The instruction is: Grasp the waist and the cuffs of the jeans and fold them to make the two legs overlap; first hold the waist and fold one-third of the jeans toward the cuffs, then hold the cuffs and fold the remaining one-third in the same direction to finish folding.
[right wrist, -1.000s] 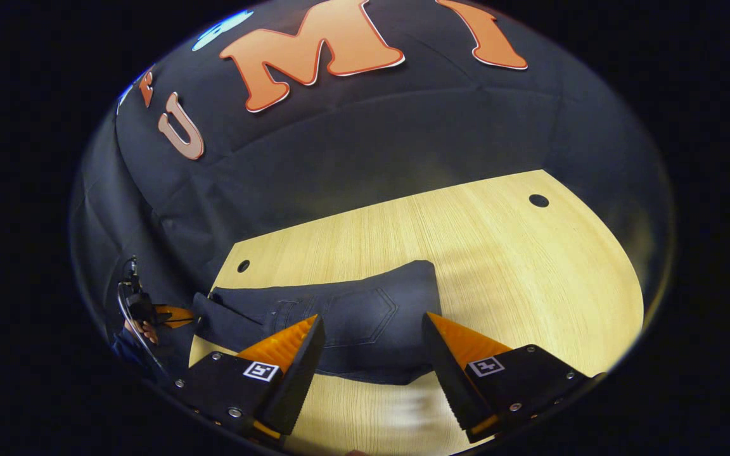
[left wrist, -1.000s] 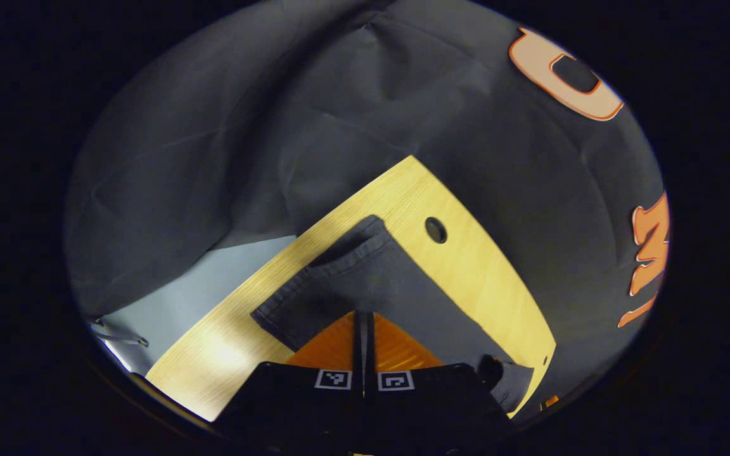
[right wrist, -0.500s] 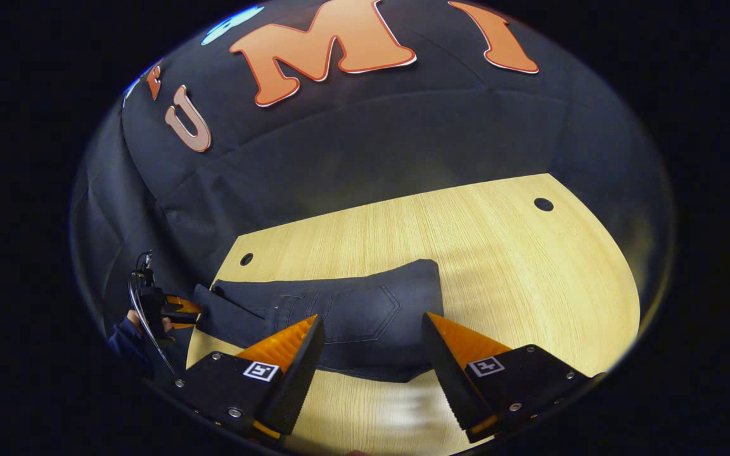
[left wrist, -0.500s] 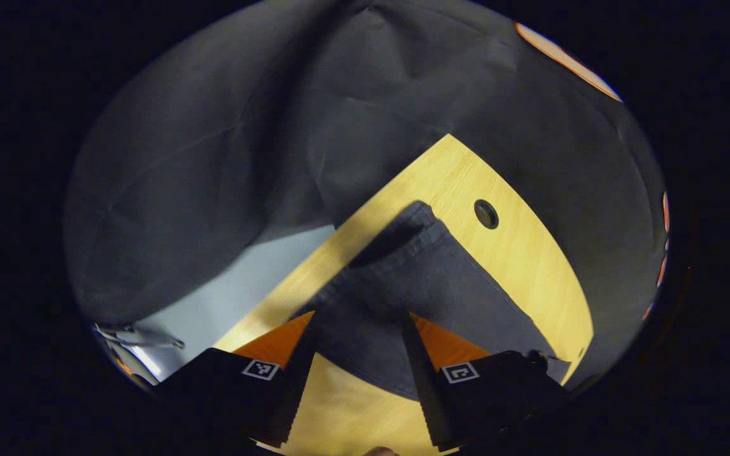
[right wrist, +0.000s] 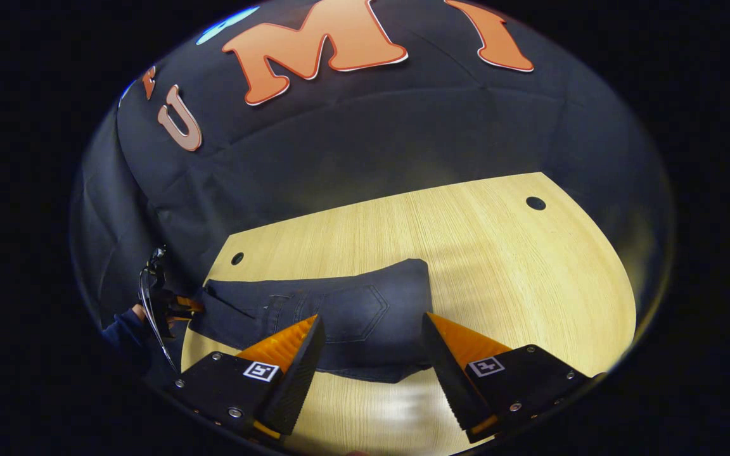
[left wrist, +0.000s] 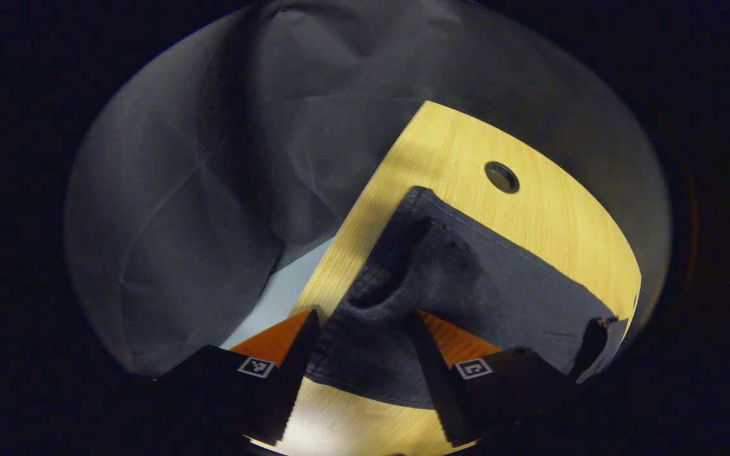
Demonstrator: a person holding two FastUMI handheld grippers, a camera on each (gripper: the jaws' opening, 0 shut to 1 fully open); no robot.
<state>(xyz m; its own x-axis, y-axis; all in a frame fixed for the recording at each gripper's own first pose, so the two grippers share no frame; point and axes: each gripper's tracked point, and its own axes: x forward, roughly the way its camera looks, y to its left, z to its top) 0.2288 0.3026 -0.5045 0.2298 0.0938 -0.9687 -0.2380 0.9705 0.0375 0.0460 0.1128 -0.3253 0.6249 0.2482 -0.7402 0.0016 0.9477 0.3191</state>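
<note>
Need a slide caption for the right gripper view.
Right gripper open above the folded jeans on the wooden table, left gripper at their far end.

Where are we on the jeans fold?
Looks close to finished: the jeans lie as a short layered bundle on the table, back pocket up. In hand: nothing; left tongs and right tongs both hang open above the denim. Left: perhaps flattening the puffed cuff end.
</note>
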